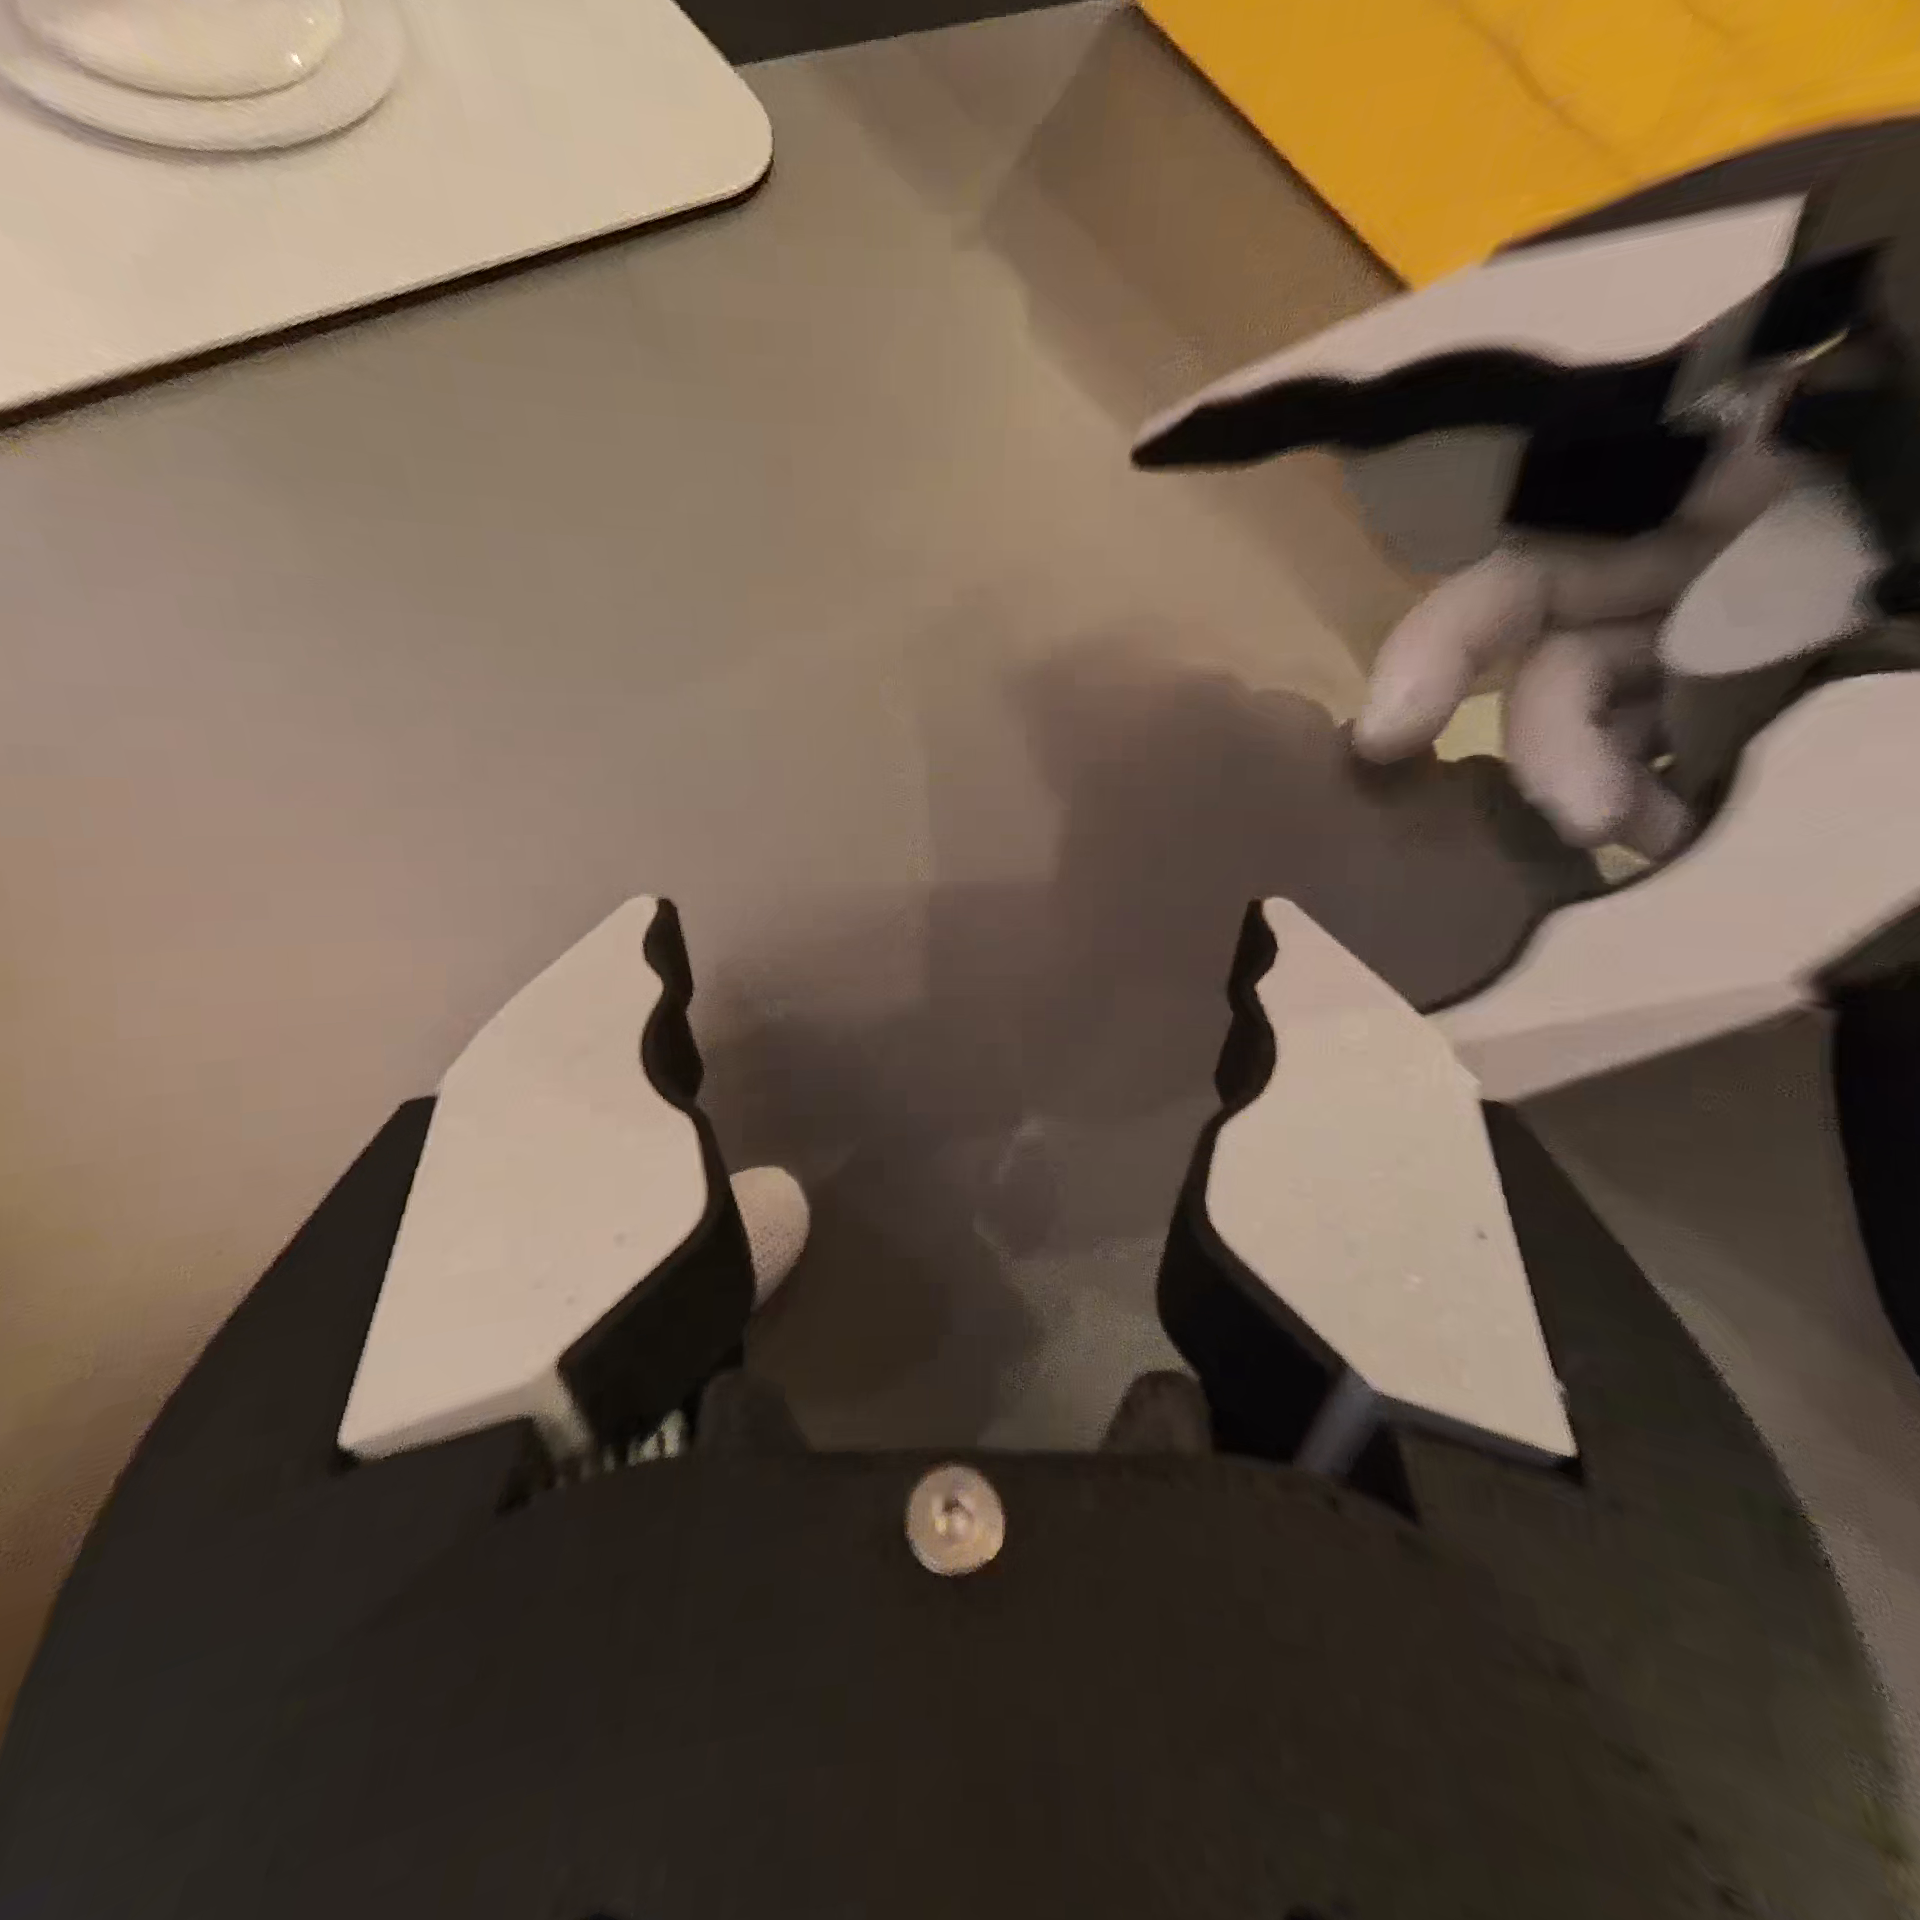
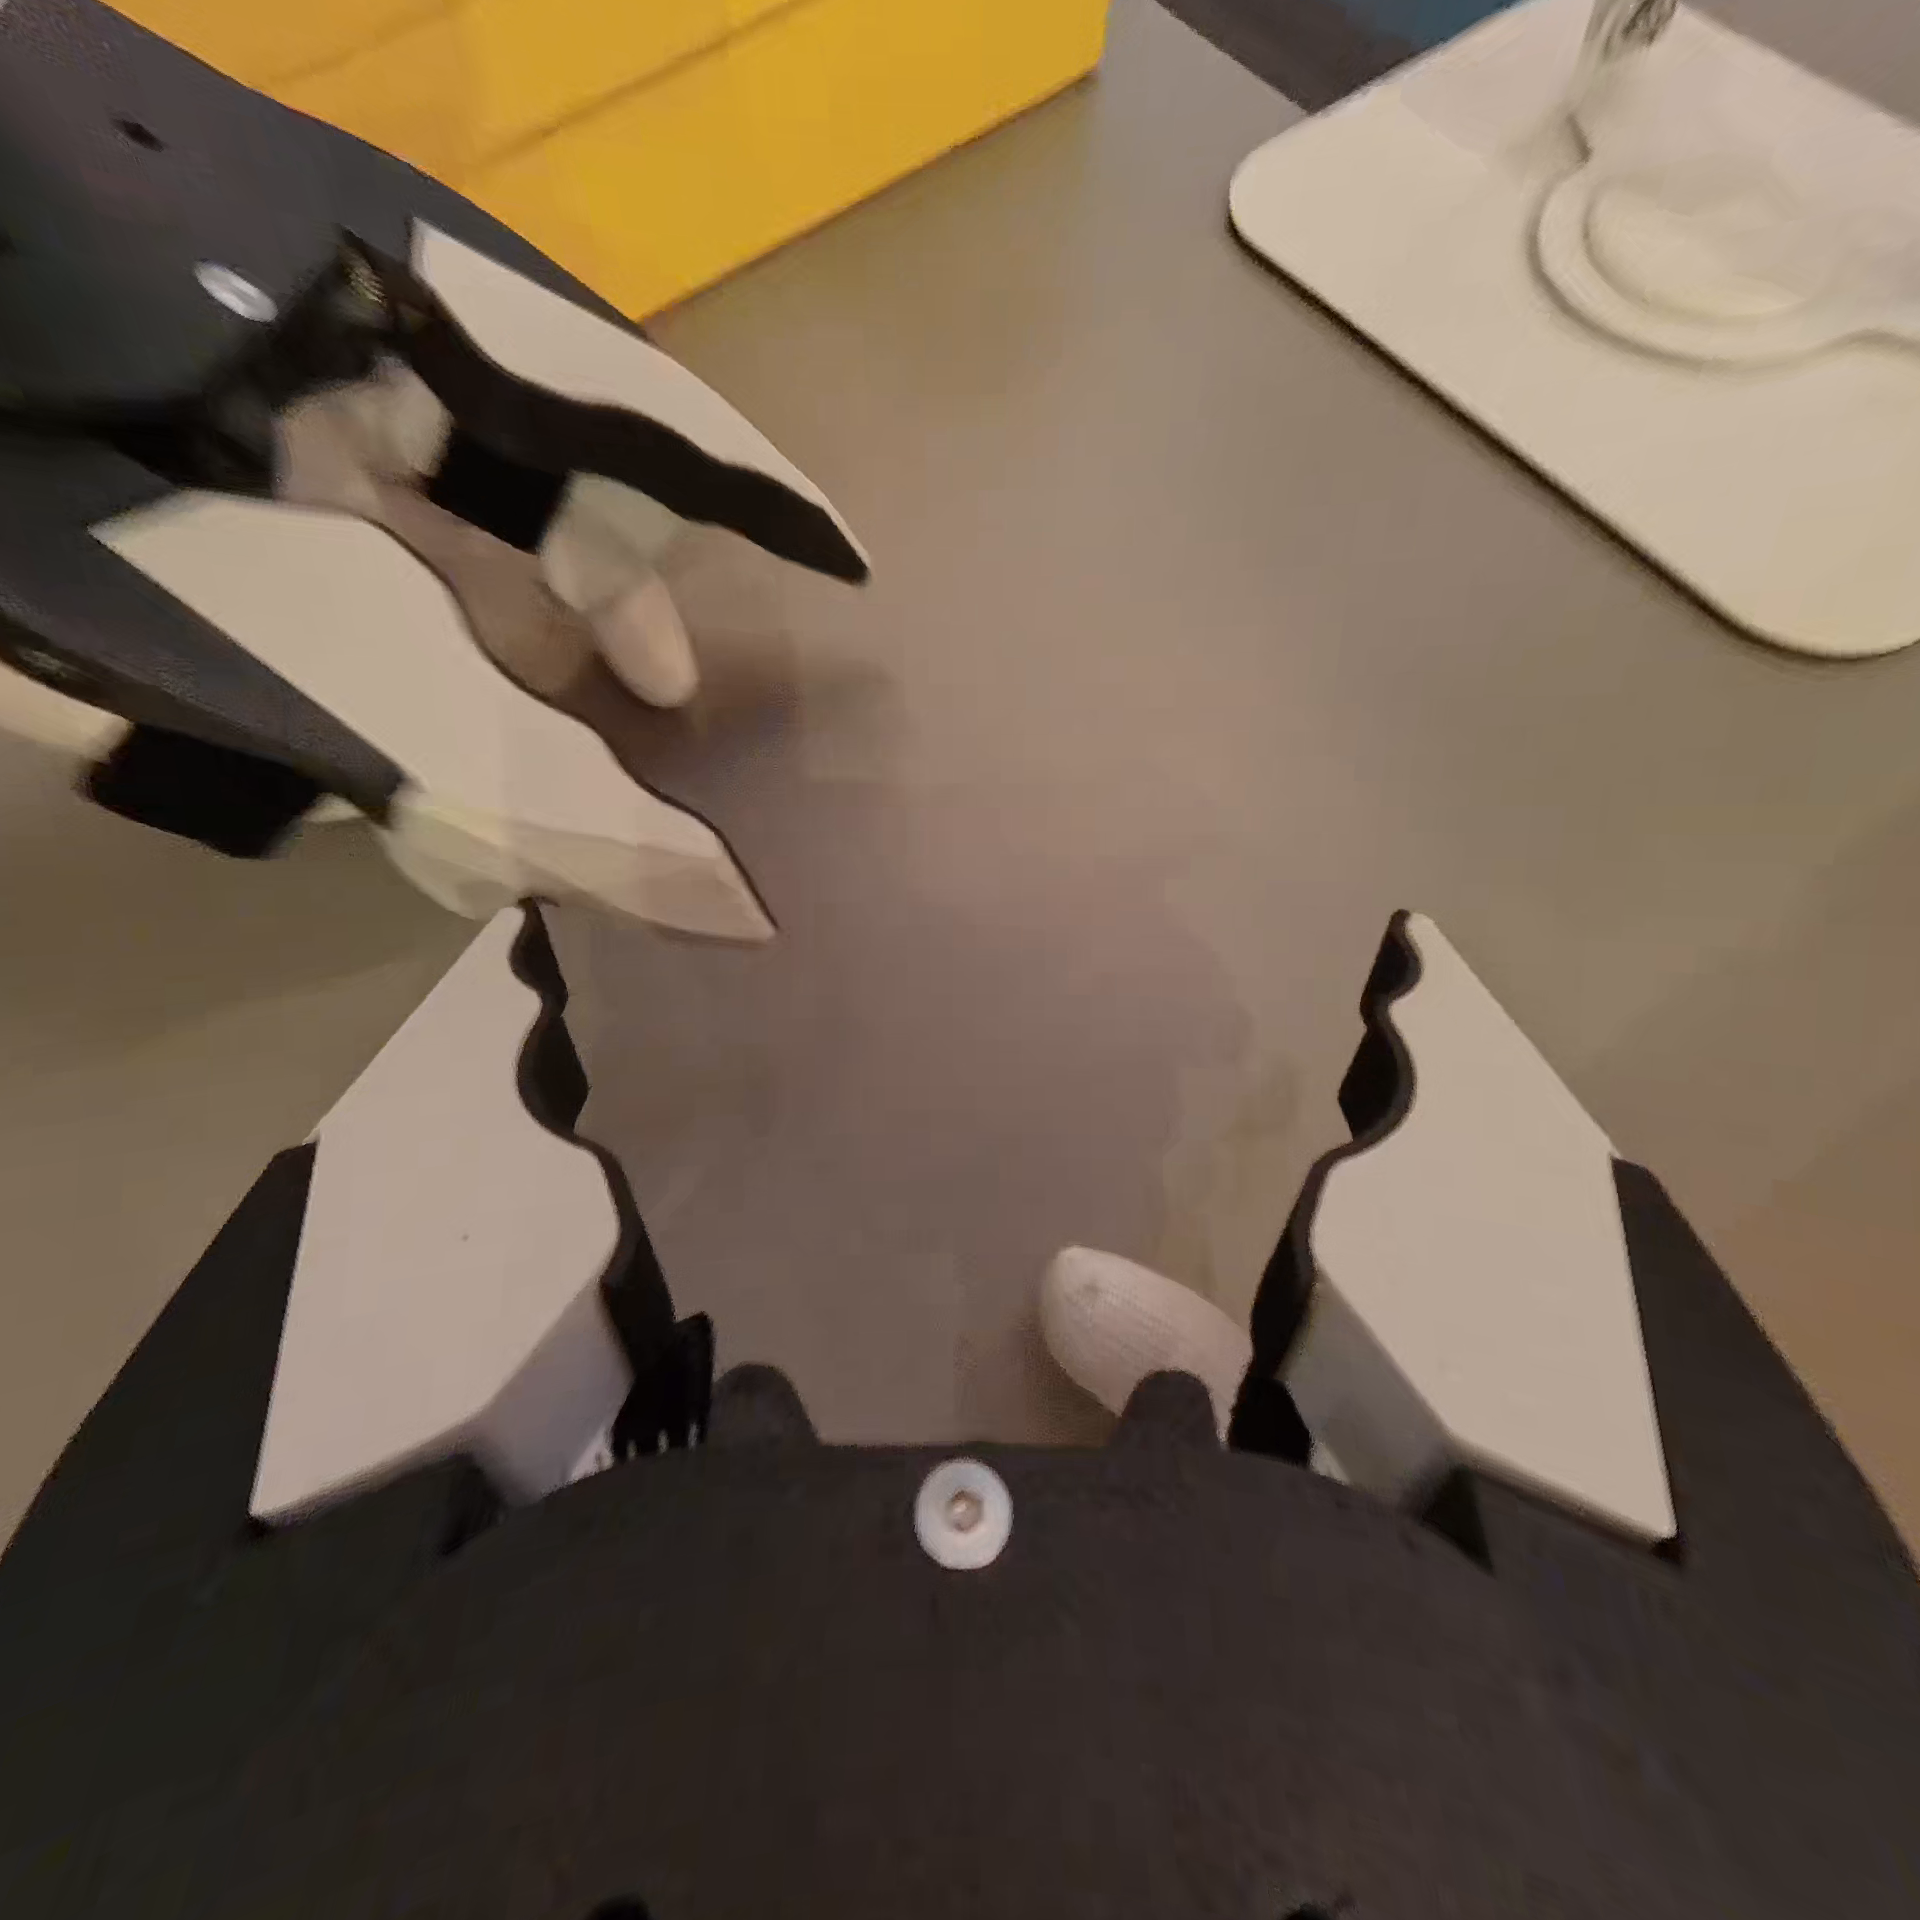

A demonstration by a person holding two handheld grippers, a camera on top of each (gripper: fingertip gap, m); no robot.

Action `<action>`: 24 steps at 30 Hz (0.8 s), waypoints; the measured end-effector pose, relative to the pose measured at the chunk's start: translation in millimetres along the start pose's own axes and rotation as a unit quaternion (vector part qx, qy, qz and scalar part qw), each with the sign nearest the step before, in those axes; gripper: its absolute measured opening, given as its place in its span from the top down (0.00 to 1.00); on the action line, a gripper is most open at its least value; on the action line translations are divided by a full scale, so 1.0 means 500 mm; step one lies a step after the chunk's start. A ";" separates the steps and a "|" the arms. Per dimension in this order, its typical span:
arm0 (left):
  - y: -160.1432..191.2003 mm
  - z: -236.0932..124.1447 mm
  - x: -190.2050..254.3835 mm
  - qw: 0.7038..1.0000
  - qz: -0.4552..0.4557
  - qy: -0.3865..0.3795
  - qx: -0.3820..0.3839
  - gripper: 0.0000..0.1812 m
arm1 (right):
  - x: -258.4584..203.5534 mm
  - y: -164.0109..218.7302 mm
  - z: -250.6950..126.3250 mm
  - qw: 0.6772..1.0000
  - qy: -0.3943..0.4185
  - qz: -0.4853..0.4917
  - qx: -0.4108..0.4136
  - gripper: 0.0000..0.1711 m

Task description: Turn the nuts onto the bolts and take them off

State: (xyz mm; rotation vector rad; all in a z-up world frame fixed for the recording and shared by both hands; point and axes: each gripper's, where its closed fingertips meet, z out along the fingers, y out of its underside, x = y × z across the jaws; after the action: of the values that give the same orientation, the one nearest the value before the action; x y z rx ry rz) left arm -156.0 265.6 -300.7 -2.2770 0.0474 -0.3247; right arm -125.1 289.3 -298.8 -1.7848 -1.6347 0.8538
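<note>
No nut or bolt shows in either view. My left gripper (image 1: 961, 914) is open and empty, its grey fingers spread over the bare grey-brown table (image 1: 623, 644). My right gripper (image 2: 966, 920) is also open and empty, low over the same table (image 2: 1091, 623). Each gripper shows in the other's view: the right one (image 1: 1288, 732) comes in from the right, blurred, and the left one (image 2: 810, 748) comes in from the left. Both point toward the same patch of table. White-gloved fingers (image 1: 1434, 665) show under the grippers.
A white mat (image 1: 520, 229) carrying a clear glass object (image 1: 187, 73) lies at the far left in the left wrist view and at the far right in the right wrist view (image 2: 1455, 436). A yellow box (image 1: 1455, 114) stands at the table's far side (image 2: 727, 135).
</note>
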 end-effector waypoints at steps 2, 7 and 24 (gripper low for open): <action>0.002 -0.008 0.004 1.000 0.020 0.014 -0.006 0.43 | 0.016 0.037 0.025 0.999 0.017 -0.005 -0.040 0.13; 0.034 -0.009 0.000 0.997 0.070 0.019 -0.028 0.39 | 0.030 0.071 0.033 0.993 0.045 -0.033 -0.100 0.13; 0.044 0.004 -0.003 0.996 0.084 0.009 -0.038 0.42 | -0.004 0.087 0.023 0.994 0.019 -0.041 -0.097 0.15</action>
State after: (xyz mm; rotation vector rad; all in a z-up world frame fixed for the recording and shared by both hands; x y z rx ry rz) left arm -155.5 252.8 -318.5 -2.3269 0.2640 -0.2586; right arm -106.5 283.1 -339.3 -1.8370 -1.8052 0.6385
